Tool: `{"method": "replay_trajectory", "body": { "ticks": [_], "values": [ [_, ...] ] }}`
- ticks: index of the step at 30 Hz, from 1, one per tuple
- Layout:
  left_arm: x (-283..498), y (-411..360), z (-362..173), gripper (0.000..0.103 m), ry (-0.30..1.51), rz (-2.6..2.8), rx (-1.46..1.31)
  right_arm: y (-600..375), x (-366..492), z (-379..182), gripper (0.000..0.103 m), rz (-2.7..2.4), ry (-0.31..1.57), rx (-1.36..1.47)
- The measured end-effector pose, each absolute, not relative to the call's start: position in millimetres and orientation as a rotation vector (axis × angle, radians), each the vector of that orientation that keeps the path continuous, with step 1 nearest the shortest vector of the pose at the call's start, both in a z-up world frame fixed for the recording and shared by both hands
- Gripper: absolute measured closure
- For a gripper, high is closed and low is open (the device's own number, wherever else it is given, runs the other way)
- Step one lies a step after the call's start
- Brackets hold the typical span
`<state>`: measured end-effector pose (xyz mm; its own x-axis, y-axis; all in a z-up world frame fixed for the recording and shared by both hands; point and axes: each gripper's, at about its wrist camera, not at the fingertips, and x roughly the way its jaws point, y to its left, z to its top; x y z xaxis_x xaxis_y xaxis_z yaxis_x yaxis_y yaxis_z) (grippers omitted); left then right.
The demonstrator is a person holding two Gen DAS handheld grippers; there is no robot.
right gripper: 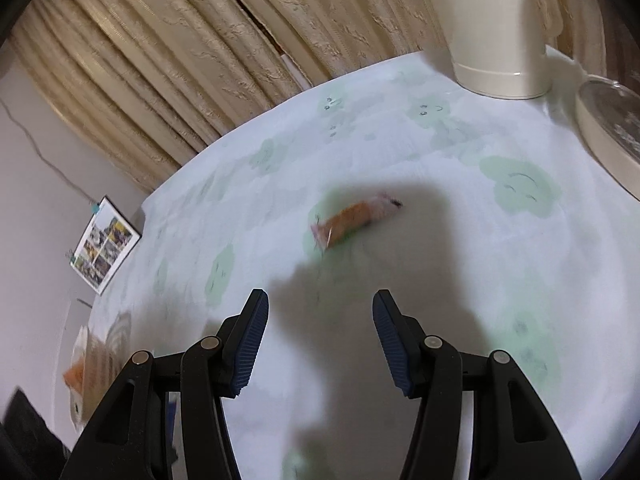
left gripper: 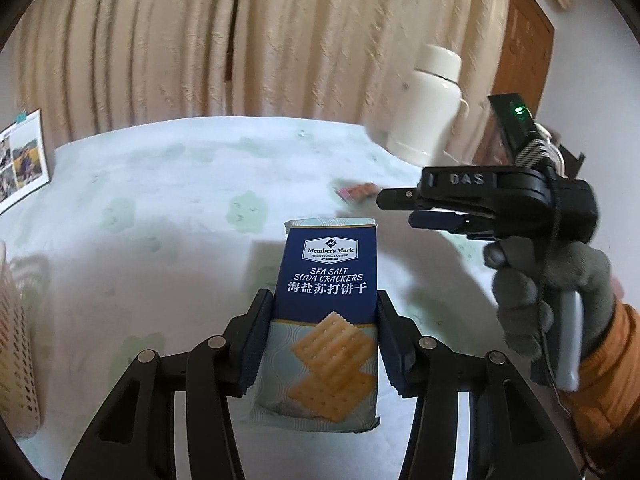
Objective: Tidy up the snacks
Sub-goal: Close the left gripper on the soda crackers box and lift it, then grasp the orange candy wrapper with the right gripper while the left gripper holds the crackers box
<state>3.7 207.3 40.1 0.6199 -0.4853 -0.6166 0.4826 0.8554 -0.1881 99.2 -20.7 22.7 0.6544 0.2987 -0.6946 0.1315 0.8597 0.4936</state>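
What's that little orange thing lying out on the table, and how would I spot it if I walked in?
Start at the big cream jug at the far side of the table with its pale cloth of green smiley blobs. Come toward the open right gripper; the small snack packet lies flat and alone on the cloth. It is orange with crimped ends, unlike the blue cracker pack clamped in the left gripper.
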Motion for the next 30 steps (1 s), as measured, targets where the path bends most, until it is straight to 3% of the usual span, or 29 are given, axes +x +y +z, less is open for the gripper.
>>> {"method": "replay_trajectory", "body": {
  "ticks": [9,14,18,30],
  "values": [
    [3.1,220.4,41.5,0.052,0.705,-0.515,-0.057,-25.0,146.1,11.1,0.051,0.056,0.878,0.562],
    [4.9,225.1,41.7,0.052,0.706,-0.500,-0.078,-11.9,161.7,13.1,0.061,-0.026,0.877,0.437],
    [5.1,229.1,42.8,0.052,0.709,-0.489,-0.095,1.3,164.6,12.7,0.075,-0.071,0.866,0.298],
    [5.0,239.9,50.1,0.052,0.672,-0.449,-0.132,-1.5,150.7,18.5,0.080,0.008,0.844,0.368]
  ]
}}
